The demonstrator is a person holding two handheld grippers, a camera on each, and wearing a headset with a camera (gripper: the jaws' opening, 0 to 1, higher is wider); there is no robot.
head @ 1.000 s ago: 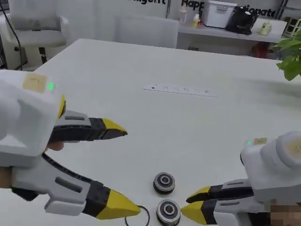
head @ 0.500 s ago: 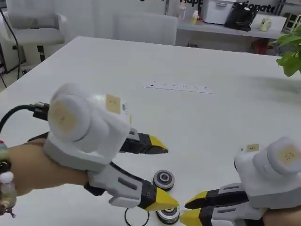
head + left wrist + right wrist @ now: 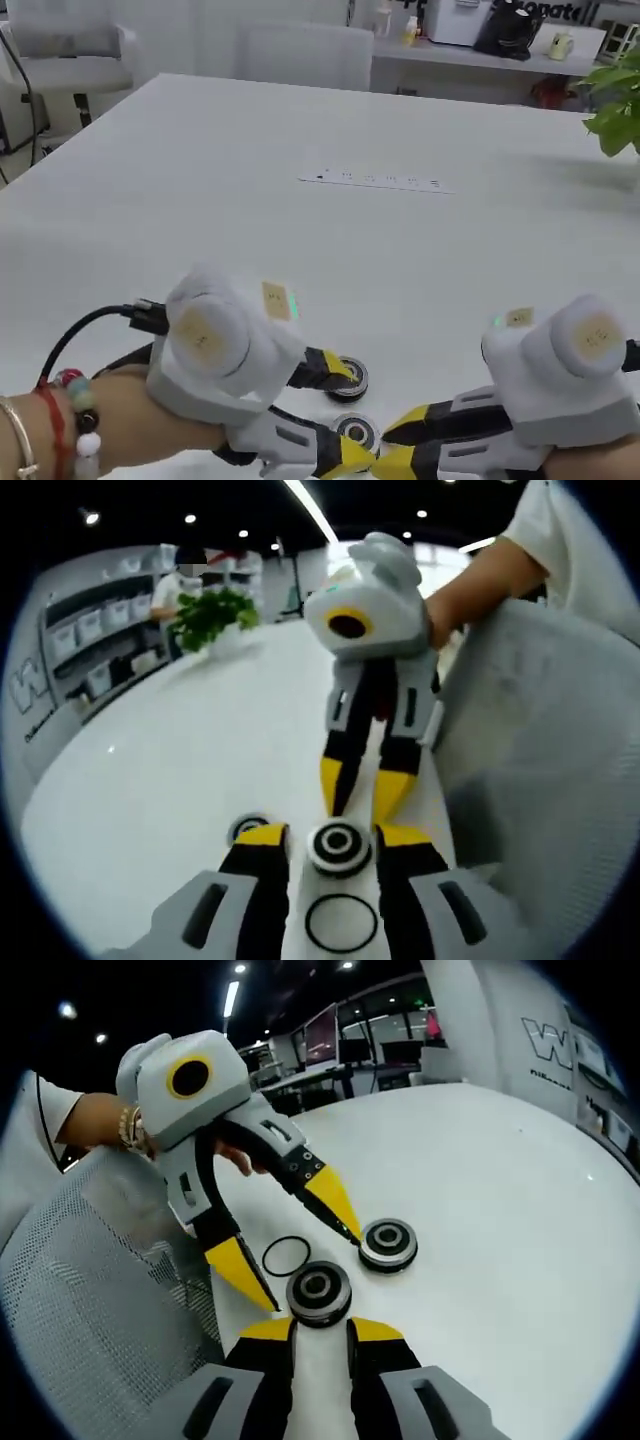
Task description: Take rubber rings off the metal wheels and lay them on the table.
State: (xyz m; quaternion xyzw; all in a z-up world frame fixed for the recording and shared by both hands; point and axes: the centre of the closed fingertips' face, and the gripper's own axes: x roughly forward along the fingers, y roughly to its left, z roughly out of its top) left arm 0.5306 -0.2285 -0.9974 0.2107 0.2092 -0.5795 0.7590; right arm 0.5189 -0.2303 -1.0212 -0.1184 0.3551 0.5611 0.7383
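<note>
Head view, bottom edge: straddles the near metal wheel (image 3: 356, 431) with the left gripper (image 3: 352, 412), jaws spread; far metal wheel (image 3: 349, 377) just above; right gripper (image 3: 395, 447) slightly parted, empty. Left gripper view, bottom: loose rubber ring (image 3: 341, 922) flat on table (image 3: 150, 780). Right gripper view, centre: faces that wheel. Could clamp the wheel rather than its ring, or shove it away, closing off-centre.

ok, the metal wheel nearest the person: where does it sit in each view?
Head view: metal wheel at bottom centre, near the frame's lower edge.
Left gripper view: metal wheel at lower centre, between that view's own jaws.
Right gripper view: metal wheel at centre, just ahead of that view's own jaws.
Shared landmark: the second wheel beside it.
</note>
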